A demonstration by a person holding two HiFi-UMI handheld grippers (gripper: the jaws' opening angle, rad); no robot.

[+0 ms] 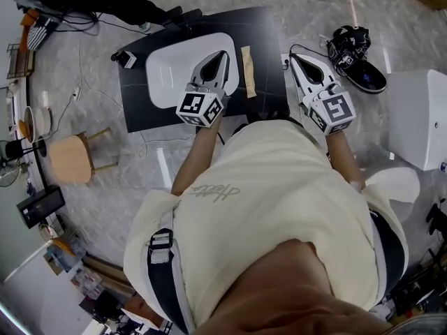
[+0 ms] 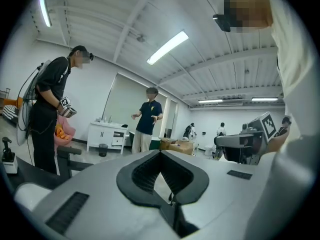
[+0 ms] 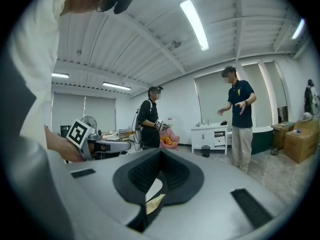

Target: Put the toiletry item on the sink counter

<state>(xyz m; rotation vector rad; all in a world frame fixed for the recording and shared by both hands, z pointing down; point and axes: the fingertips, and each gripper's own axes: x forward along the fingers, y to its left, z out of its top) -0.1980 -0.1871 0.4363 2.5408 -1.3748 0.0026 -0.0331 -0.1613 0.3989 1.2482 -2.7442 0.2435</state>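
Observation:
A dark counter (image 1: 265, 33) with a white sink basin (image 1: 167, 72) lies below me in the head view. A flat tan strip (image 1: 248, 72) rests on the counter just right of the basin. My left gripper (image 1: 222, 53) is held above the basin's right part, shut, with nothing between its jaws. My right gripper (image 1: 293, 56) hangs past the counter's right edge, its tips together and holding nothing. In the left gripper view the pads (image 2: 145, 174) meet at the tip. Through the gap under the right gripper's closed tips (image 3: 161, 151) a bit of the tan strip (image 3: 152, 203) shows.
A small black-and-white device (image 1: 126, 59) sits at the counter's left corner. A wooden stool (image 1: 73, 158) stands on the floor at left, black gear (image 1: 356, 58) and a white unit (image 1: 419, 117) at right. Two people (image 2: 147, 119) stand by a white cabinet (image 2: 107, 136).

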